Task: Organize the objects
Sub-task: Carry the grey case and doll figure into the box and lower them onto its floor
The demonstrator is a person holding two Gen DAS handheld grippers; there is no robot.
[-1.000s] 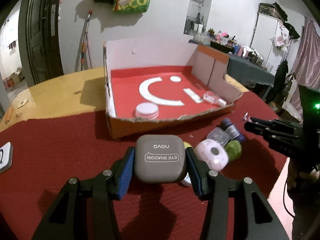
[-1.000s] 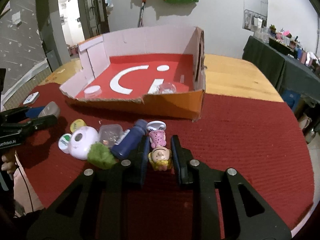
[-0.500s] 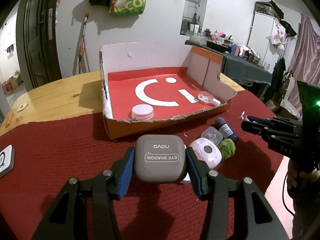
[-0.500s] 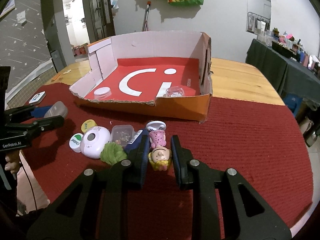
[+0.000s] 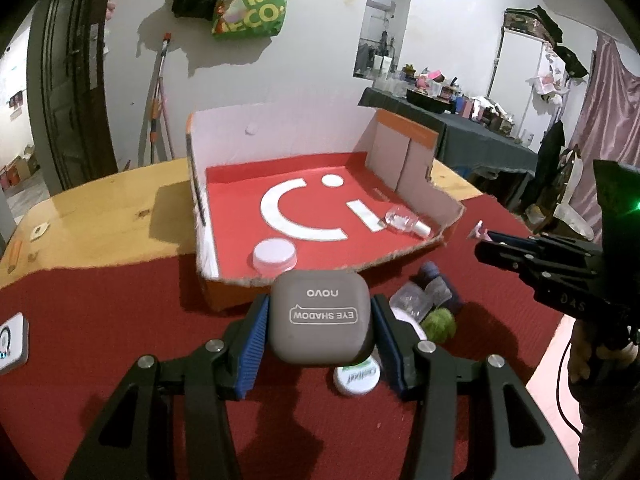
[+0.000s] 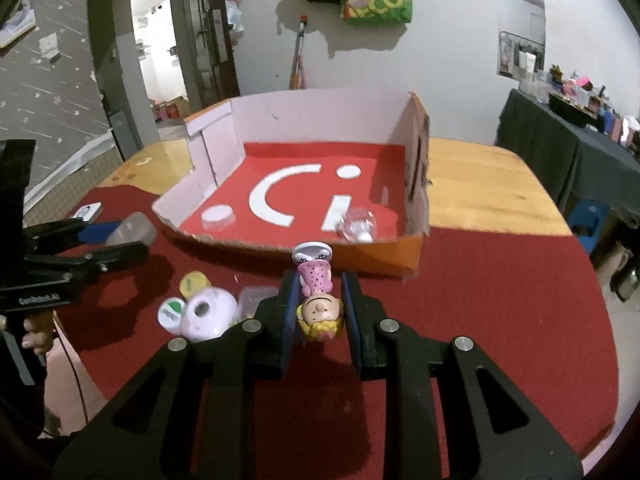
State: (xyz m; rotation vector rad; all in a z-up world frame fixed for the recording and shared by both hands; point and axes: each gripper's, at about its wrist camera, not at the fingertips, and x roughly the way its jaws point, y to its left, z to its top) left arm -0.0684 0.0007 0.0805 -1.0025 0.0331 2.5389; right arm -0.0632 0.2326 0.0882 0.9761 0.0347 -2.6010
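My left gripper (image 5: 319, 320) is shut on a grey eye shadow case (image 5: 319, 322) and holds it above the red cloth, just in front of the open cardboard box (image 5: 224, 292). My right gripper (image 6: 319, 304) is shut on a small doll figure (image 6: 318, 300) in a pink dress, held upside down and lifted above the cloth before the box's front wall (image 6: 380, 252). The box has a red floor and holds a white round jar (image 5: 275, 255) and a clear bottle (image 5: 404, 222). Each gripper shows in the other's view, the left one (image 6: 120, 240) and the right one (image 5: 492, 244).
Loose items lie on the red cloth (image 5: 100, 320): a white and green lid (image 5: 356, 378), a green ball (image 5: 439, 322), a clear container (image 5: 412, 302), a dark bottle (image 5: 436, 280), a white round device (image 6: 208, 312), a yellow disc (image 6: 194, 282). A small white device (image 5: 10, 344) lies at far left.
Both grippers have risen and moved closer to the box with their objects. The doll has been lifted off the cloth.
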